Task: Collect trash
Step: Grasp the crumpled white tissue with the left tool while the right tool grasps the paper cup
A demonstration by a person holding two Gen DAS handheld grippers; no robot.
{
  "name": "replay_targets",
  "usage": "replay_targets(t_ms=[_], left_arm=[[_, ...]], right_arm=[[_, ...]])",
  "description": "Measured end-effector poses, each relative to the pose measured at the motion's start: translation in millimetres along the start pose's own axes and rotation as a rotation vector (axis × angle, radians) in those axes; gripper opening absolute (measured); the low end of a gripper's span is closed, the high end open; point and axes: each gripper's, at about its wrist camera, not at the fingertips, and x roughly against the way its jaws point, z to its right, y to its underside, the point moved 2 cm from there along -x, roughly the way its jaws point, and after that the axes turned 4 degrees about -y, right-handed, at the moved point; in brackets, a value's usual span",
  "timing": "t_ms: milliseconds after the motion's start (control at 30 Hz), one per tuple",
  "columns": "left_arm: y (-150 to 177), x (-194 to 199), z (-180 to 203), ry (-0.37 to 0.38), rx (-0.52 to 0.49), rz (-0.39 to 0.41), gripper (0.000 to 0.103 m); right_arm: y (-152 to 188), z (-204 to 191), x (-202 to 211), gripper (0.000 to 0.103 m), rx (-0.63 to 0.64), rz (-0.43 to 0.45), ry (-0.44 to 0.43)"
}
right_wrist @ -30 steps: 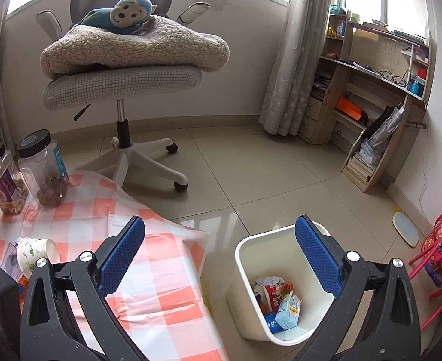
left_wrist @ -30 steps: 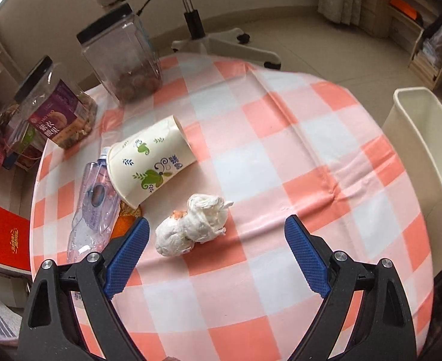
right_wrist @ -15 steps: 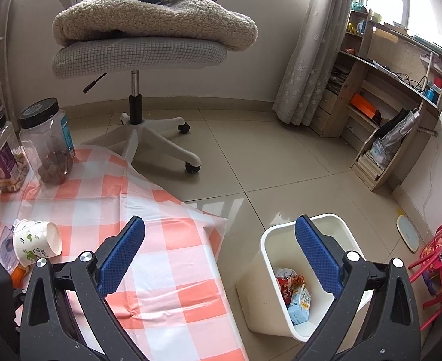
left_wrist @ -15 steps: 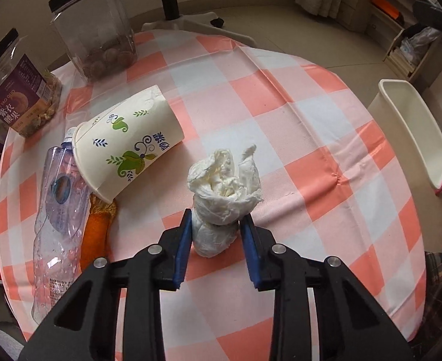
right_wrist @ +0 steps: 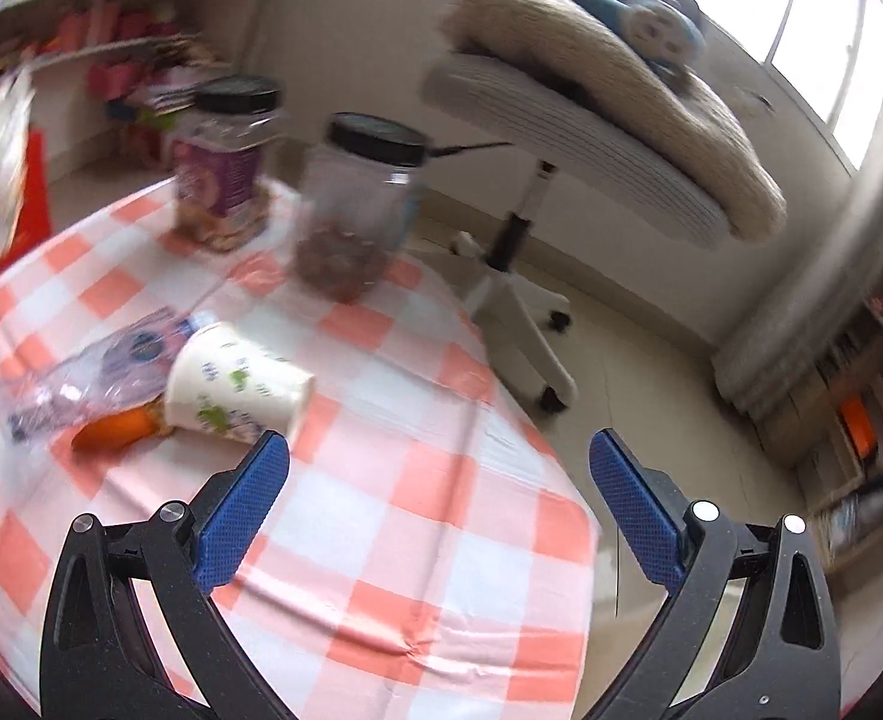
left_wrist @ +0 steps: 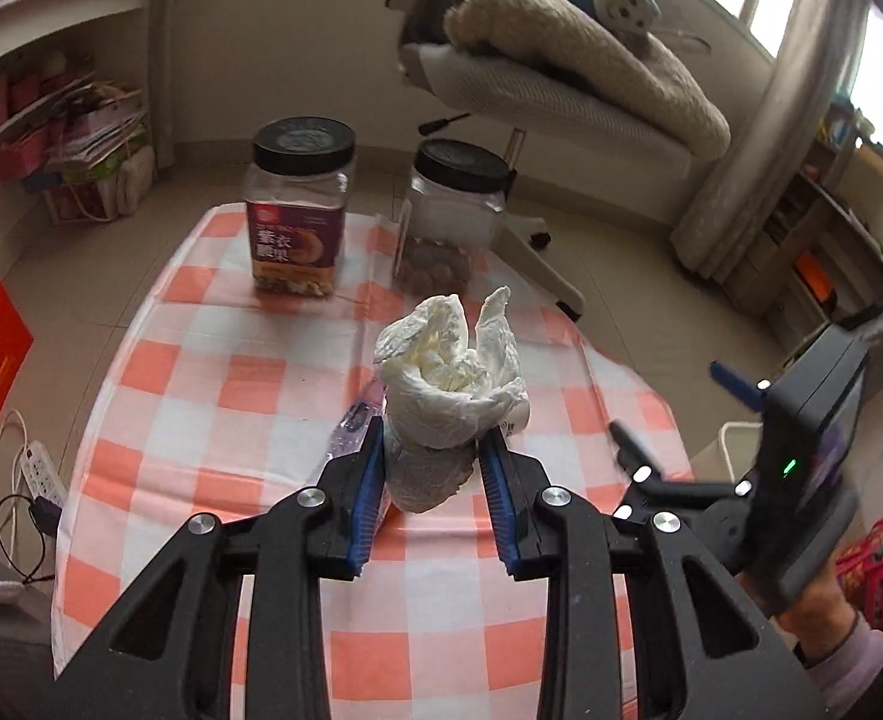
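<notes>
- Left gripper (left_wrist: 432,462), black with blue pads, clamped on crumpled white tissue wad (left_wrist: 450,384); wad lifted clear of round table with orange-and-white checked cloth (left_wrist: 213,396), above its middle.
- Right gripper (right_wrist: 438,501) spread wide, nothing between the pads, hovering over the cloth's near right edge.
- Left of centre on the cloth: white paper cup with green print (right_wrist: 237,387) on its side, touching crushed clear plastic bottle (right_wrist: 87,378); small orange scrap (right_wrist: 117,429) beneath them.
- At the far edge: two clear black-lidded jars, purple-labelled (left_wrist: 300,210) and plain (left_wrist: 453,222).
</notes>
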Motion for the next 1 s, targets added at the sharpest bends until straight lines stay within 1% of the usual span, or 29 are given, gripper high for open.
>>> replay_targets(t_ms=[33,133,233,267,333,367,400,433,467,500,533,567,633,667,700,800,867,1000], left_arm=[[-1.6,6.2,-6.2,0.000,0.020,0.010,0.031],[-3.4,17.3,-17.8,-0.004,0.038,0.027,0.032],[-3.3,21.8,-26.7,-0.010,0.051,0.031,0.032],[-4.1,21.9,-29.5,-0.012,0.058,0.032,0.032],[-5.8,20.6,-36.5,-0.015,0.078,0.032,0.033],[-6.9,20.0,-40.7,-0.014,0.091,0.031,0.033],[-8.1,19.3,-44.1,-0.010,0.103,0.028,0.033],[-8.8,18.7,-46.8,-0.009,0.110,0.027,0.033],[-8.9,18.8,-49.2,-0.013,0.112,0.028,0.033],[-9.2,18.2,-51.8,-0.017,0.113,0.027,0.033],[-9.3,17.1,-54.4,-0.018,0.117,0.024,0.033],[-9.4,16.1,-57.1,-0.018,0.120,0.019,0.033],[-8.8,14.0,-63.5,-0.034,0.129,0.013,0.033],[-8.5,12.9,-66.9,-0.046,0.135,0.009,0.033],[-7.9,12.1,-71.1,-0.059,0.146,0.005,0.033],[-6.4,12.6,-83.6,-0.095,0.184,-0.002,0.032],[-5.9,16.7,-88.7,-0.115,0.199,0.011,0.032],[-5.6,27.8,-93.4,-0.125,0.229,0.046,0.032]], right_arm=[[-2.5,-14.8,-5.0,0.096,0.090,0.010,-0.022],[-10.3,-53.8,-24.2,0.096,0.349,0.006,-0.031],[-16.9,-82.9,-48.6,0.096,0.531,-0.012,-0.027],[-19.6,-89.6,-57.0,0.096,0.568,-0.020,-0.025],[-24.5,-101.8,-70.5,0.096,0.602,-0.046,-0.043],[-26.7,-104.8,-77.8,0.095,0.608,-0.062,-0.057],[-27.3,-107.7,-85.8,0.090,0.608,-0.081,-0.072],[-28.2,-110.1,-92.0,0.085,0.599,-0.104,-0.092],[-28.9,-110.2,-98.5,0.068,0.577,-0.138,-0.127],[-30.8,-108.2,-103.9,0.064,0.539,-0.170,-0.161],[-33.6,-105.1,-104.7,0.064,0.497,-0.166,-0.176],[-36.3,-101.3,-104.8,0.061,0.443,-0.166,-0.207],[-44.9,-88.2,-101.0,0.052,0.313,-0.172,-0.271],[-49.2,-81.3,-97.5,0.041,0.254,-0.171,-0.294],[-53.3,-75.0,-93.7,0.034,0.205,-0.170,-0.304],[-62.6,-60.6,-77.9,0.031,0.087,-0.148,-0.333],[-68.4,-56.2,-63.7,0.030,0.016,-0.124,-0.357],[-79.3,-53.1,-29.0,0.029,-0.102,-0.046,-0.408]])
